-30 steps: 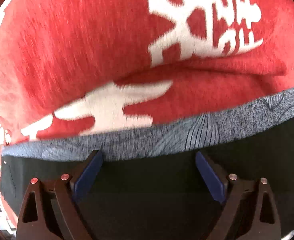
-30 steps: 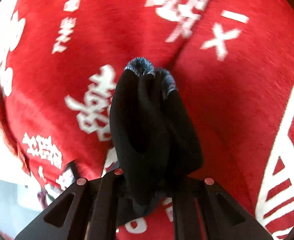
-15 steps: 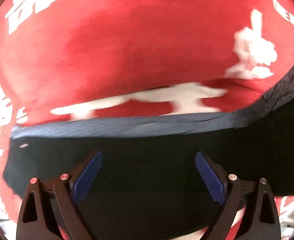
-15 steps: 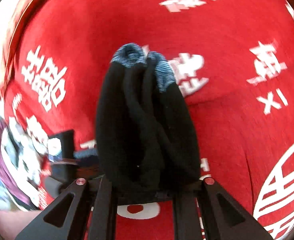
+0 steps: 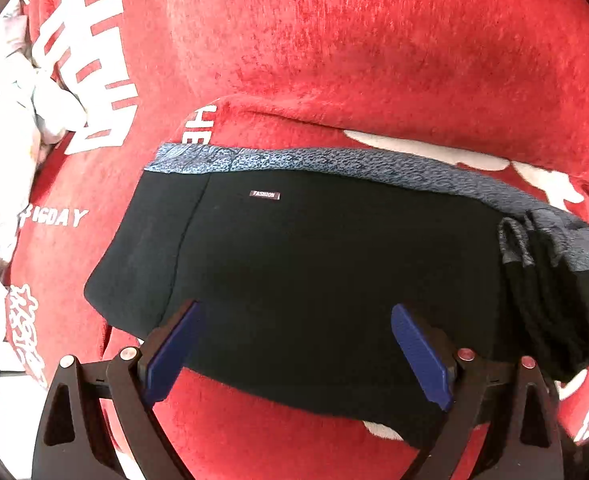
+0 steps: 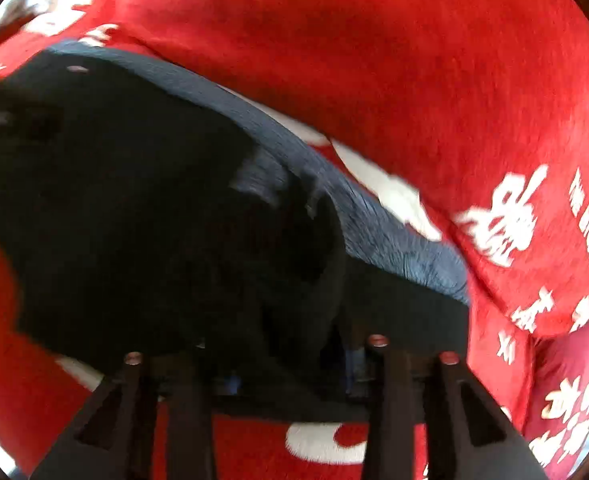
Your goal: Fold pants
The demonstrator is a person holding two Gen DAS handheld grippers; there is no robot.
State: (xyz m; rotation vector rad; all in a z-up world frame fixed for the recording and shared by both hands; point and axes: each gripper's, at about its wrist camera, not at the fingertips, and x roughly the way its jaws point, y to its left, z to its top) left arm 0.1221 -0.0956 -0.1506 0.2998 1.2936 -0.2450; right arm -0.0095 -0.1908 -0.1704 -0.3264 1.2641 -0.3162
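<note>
Black pants (image 5: 314,256) with a grey-blue waistband (image 5: 334,162) lie folded on the red blanket (image 5: 374,40). A small label (image 5: 265,195) sits under the waistband. My left gripper (image 5: 298,350) hovers over the pants' near edge, open, its blue pads (image 5: 172,346) wide apart and clear of the cloth. A bunched fold (image 5: 534,280) lies at the pants' right end. In the blurred right wrist view my right gripper (image 6: 290,360) has its jaws opening, with the bunch of the pants (image 6: 154,208) still between the fingers, resting on the rest of the garment.
The red blanket (image 6: 414,60) with white characters covers the whole surface and has a raised crease behind the waistband. A heap of pale, crumpled clothes (image 5: 10,120) lies at the left edge. A darker red cloth (image 6: 566,368) shows at the lower right.
The right gripper swung the hanging bunch of pants over and down onto the rest of the garment, and its fingers spread apart. The left gripper slid along the waistband to the labelled end.
</note>
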